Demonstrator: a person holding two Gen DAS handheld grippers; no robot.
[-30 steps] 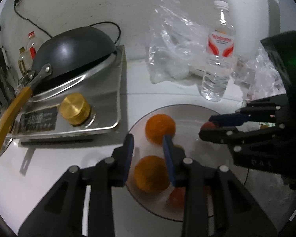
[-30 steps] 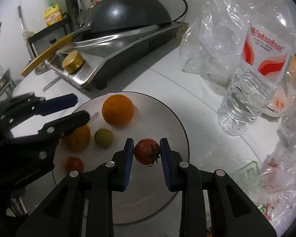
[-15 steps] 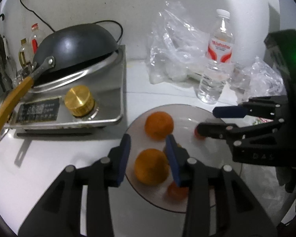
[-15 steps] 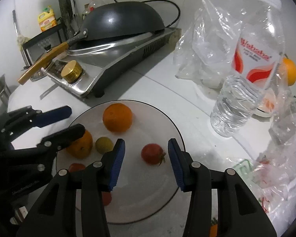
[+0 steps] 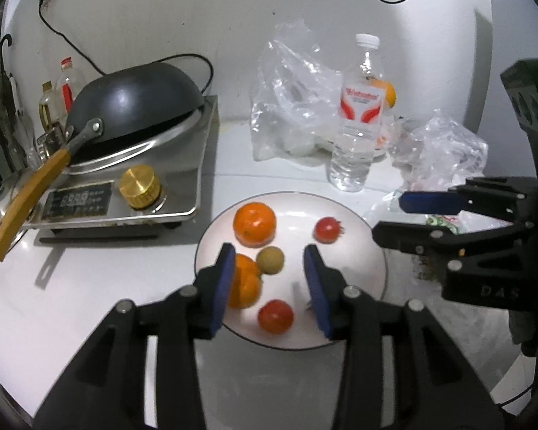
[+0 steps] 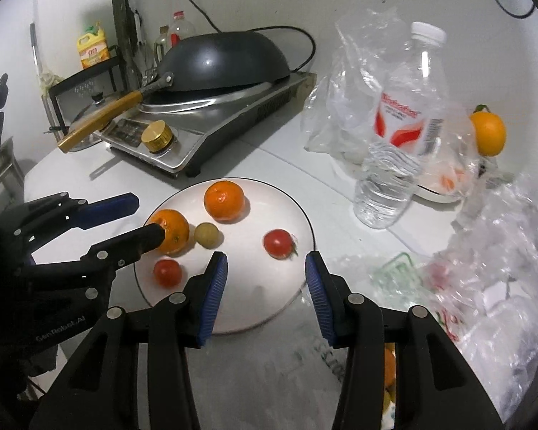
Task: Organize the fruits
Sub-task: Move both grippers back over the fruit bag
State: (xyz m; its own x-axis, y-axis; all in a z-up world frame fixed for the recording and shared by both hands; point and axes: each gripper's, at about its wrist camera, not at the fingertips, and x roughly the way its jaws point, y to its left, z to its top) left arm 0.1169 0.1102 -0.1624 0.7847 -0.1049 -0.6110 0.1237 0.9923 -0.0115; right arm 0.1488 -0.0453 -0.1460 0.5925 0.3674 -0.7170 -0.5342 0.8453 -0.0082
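Observation:
A white plate [image 5: 362,251] [image 6: 297,211] on the counter holds two oranges [image 5: 254,223] [image 6: 224,200], a small yellow-green fruit [image 5: 270,259] [image 6: 206,235] and two tomatoes [image 5: 328,228] [image 6: 278,243]. The second orange [image 5: 245,283] [image 6: 172,227] lies by my left gripper's left finger. The near tomato [image 5: 275,316] [image 6: 167,272] lies at the plate's front. My left gripper [image 5: 269,286] is open and empty above the plate. My right gripper [image 6: 266,294] is open and empty above the plate's near edge, just behind the far tomato.
An induction cooker [image 5: 125,193] with an upturned black wok [image 5: 132,100] stands left. A water bottle [image 5: 357,125] [image 6: 394,150], clear plastic bags [image 5: 294,100] [image 6: 491,251] and another orange [image 6: 488,132] are behind and right of the plate.
My right gripper opened, left the tomato on the plate and drew back. My left gripper opened wider off the orange and also pulled back and up.

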